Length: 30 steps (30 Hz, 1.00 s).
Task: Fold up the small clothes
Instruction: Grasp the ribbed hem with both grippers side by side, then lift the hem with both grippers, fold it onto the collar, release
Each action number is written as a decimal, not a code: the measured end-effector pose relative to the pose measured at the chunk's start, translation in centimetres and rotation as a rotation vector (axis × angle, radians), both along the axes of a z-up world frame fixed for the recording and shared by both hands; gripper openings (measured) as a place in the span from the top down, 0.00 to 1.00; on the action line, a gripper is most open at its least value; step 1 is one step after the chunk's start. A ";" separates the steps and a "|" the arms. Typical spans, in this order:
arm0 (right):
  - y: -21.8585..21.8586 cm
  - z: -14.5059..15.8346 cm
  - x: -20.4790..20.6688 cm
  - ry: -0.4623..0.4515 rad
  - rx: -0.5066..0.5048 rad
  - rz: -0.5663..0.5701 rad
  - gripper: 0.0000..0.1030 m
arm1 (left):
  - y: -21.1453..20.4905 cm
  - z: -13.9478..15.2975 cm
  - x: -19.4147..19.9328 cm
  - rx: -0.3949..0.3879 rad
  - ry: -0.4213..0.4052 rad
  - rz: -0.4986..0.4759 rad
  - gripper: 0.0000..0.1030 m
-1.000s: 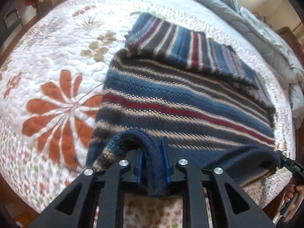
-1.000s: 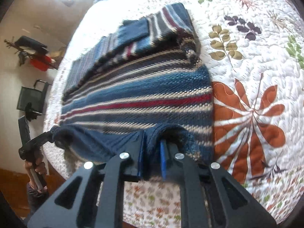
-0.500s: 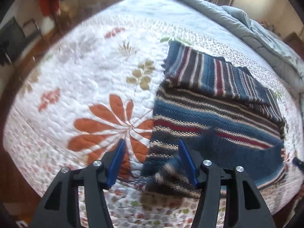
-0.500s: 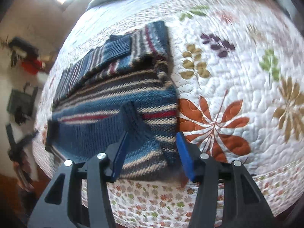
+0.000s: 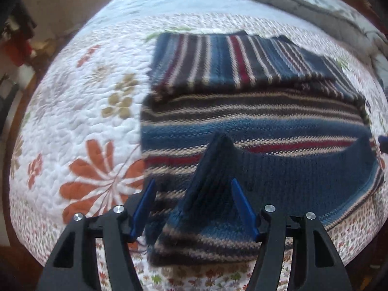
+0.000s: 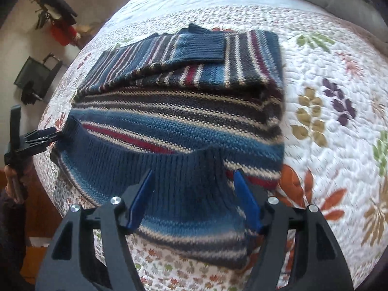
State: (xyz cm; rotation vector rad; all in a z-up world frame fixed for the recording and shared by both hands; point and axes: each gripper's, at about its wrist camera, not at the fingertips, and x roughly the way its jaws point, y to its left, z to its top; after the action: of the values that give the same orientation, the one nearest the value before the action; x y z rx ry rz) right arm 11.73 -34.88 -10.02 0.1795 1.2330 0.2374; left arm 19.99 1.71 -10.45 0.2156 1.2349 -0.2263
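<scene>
The sweater (image 5: pixel 254 126) lies folded on the bed's quilt (image 5: pixel 72 101). Only the right view shows a hand (image 6: pixel 14 177) holding the left gripper (image 5: pixel 191 208). Both it and the right gripper (image 6: pixel 194 194) point steeply down, fingers opening, the raised hem between them unpinched.

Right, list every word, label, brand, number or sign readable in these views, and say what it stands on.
None: no readable text in either view.
The striped sweater shows no tag or label.
The floral quilt carries only leaf and flower patterns.
The objects by the wall are too blurred to show any print.
</scene>
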 end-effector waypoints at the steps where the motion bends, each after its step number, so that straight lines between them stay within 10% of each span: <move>1: 0.0 -0.5 0.5 0.012 0.000 0.007 0.35 | -0.3 -0.4 0.3 0.004 0.009 -0.013 0.37; 8: 0.3 -3.0 1.5 0.075 0.047 0.046 0.42 | -2.1 -1.7 1.0 -0.036 0.066 -0.088 0.37; 12: 0.7 -3.5 1.2 0.075 0.045 0.077 0.89 | -3.4 -2.5 0.6 -0.009 0.077 -0.127 0.42; 17: 0.2 -2.2 0.0 0.024 0.061 0.081 0.90 | -2.8 -2.4 0.2 -0.010 0.056 -0.097 0.85; 30: -1.0 3.2 0.6 -0.091 0.071 0.017 0.91 | -1.0 3.1 0.7 -0.115 -0.059 0.015 0.90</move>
State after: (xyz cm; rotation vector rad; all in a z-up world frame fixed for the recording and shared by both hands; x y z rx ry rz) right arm 12.32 -35.90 -6.77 0.2175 1.1370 0.3017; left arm 20.70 0.68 -7.39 0.1126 1.1608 -0.2750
